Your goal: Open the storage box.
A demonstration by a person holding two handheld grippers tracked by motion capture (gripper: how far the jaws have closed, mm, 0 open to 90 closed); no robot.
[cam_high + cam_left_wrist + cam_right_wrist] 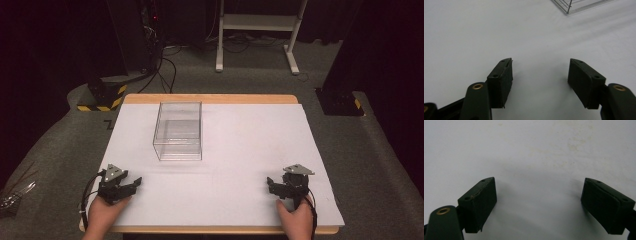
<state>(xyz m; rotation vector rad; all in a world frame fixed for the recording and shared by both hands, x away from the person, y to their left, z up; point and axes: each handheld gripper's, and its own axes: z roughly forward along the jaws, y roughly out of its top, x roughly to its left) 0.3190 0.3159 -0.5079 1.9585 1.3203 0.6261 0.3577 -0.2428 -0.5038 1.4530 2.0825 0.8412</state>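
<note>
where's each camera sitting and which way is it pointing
High view: above the person's side, looking forward and down on the table and clear box; both hands, left gripper and right gripper show.
Left gripper view: rides the left gripper, looking along open jaws over the white sheet; shares the box corner with the high view.
Right gripper view: rides the right gripper, open jaws over the white sheet.

The clear box (pixel 574 6) is cut off by the left gripper view's top edge.

clear box (pixel 178 131) | empty, upright | table's far-left middle
</note>
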